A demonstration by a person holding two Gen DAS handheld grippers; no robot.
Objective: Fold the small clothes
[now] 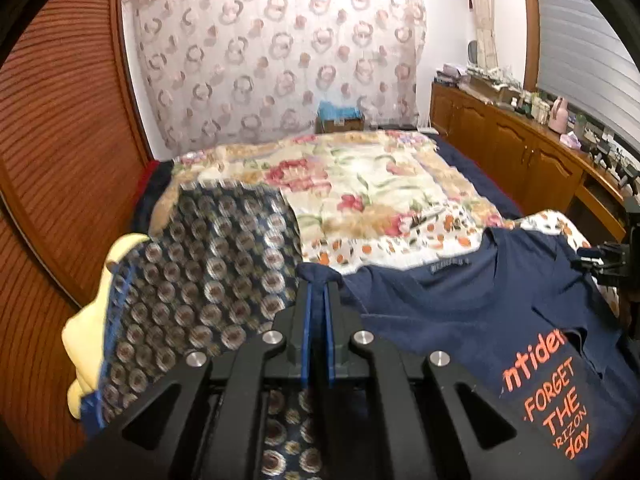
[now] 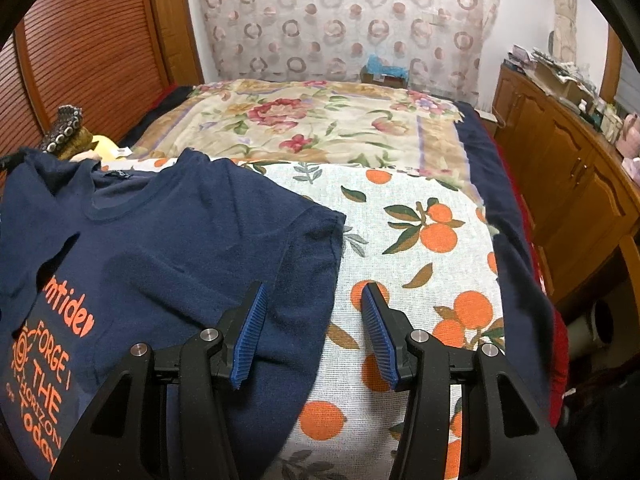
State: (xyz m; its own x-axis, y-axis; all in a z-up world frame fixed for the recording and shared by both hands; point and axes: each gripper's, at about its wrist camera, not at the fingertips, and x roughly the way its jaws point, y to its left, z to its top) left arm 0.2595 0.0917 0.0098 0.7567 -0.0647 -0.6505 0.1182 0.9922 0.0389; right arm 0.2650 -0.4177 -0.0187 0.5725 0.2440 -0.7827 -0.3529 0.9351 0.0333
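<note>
Left gripper [image 1: 319,280]: jaws pressed together, pinching a corner of the navy T-shirt [image 2: 168,236] and holding it raised. Right gripper [image 2: 314,320]: jaws spread, hovering over the shirt's sleeve edge, gripping nothing. Shirt lies on the orange-print sheet [image 2: 420,240], near end of the bed. Floral blanket [image 2: 320,124] beyond; patterned curtain [image 2: 340,20] behind.

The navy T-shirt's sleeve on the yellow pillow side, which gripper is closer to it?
Left. The left gripper is shut on that sleeve of the navy T-shirt; the right gripper hangs open over the shirt's opposite edge.
</note>
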